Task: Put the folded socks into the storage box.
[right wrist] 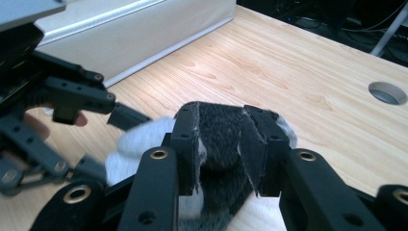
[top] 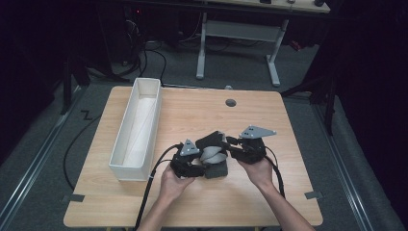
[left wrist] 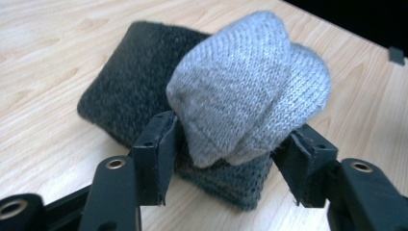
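A rolled light grey knit sock lies on a dark grey sock on the wooden table. My left gripper stands open around the light roll's near end, its pads beside the knit. In the high view the left gripper comes at the socks from the left. My right gripper is shut on a raised fold of the dark grey sock, held above the table. The light grey sock shows beneath that fold. In the high view the right gripper reaches in from the right.
A long white open box stands along the table's left side, close to my left hand. A round cable hole sits at the table's far middle. Bare tabletop lies in front and to the right. Black cables trail off the front edge.
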`<move>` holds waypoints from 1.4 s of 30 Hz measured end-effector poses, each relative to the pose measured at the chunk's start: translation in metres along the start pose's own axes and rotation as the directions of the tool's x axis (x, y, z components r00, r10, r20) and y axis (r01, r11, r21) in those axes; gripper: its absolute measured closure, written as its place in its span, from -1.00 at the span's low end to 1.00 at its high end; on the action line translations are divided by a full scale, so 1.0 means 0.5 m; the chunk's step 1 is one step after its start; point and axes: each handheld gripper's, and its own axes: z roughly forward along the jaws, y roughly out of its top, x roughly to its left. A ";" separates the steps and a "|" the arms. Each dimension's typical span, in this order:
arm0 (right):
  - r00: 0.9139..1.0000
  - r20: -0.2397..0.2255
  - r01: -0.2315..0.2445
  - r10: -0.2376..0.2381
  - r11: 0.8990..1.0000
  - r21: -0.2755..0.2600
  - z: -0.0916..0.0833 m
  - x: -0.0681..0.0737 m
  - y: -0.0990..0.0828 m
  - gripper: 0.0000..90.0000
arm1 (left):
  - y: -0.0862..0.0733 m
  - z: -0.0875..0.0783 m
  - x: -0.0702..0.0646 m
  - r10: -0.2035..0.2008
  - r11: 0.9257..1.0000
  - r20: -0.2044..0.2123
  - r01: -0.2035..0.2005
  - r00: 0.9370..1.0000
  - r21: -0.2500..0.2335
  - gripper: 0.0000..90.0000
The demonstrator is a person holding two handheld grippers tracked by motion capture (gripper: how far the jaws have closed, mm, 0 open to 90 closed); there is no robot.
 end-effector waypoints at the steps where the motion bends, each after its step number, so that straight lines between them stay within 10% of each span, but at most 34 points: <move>1: 1.000 0.001 0.005 -0.005 1.000 0.004 0.004 0.001 0.003 0.50 | -0.002 -0.002 0.000 0.002 1.000 -0.004 -0.002 1.000 0.003 -0.08; 14: 0.999 -0.039 0.021 -0.016 0.991 0.132 0.061 0.024 -0.045 0.46 | 0.013 -0.059 0.007 -0.079 0.993 0.016 0.080 0.997 -0.081 -0.20; 21: 0.999 -0.049 0.010 -0.002 0.987 0.158 0.064 0.023 -0.099 0.37 | 0.021 -0.004 0.017 -0.141 0.985 -0.078 0.132 0.987 -0.110 -0.17; 27: 0.999 -0.045 0.005 0.003 0.986 0.168 0.062 0.019 -0.108 0.30 | -0.005 0.029 0.024 -0.132 0.990 -0.134 0.124 0.982 -0.065 -0.17; 30: 0.998 -0.053 -0.016 0.025 0.985 0.170 0.069 0.014 -0.116 0.25 | -0.021 0.035 0.022 -0.048 0.998 -0.174 0.039 0.984 -0.057 -0.19; 36: 1.000 -0.025 -0.004 0.008 0.987 0.162 0.068 0.021 -0.125 0.23 | -0.020 0.043 0.039 -0.100 0.995 -0.152 0.094 0.983 -0.046 -0.29; 42: 1.000 -0.011 -0.009 0.011 0.988 0.153 0.062 0.024 -0.131 0.22 | -0.018 0.051 0.037 -0.057 0.998 -0.151 0.052 0.987 -0.032 -0.32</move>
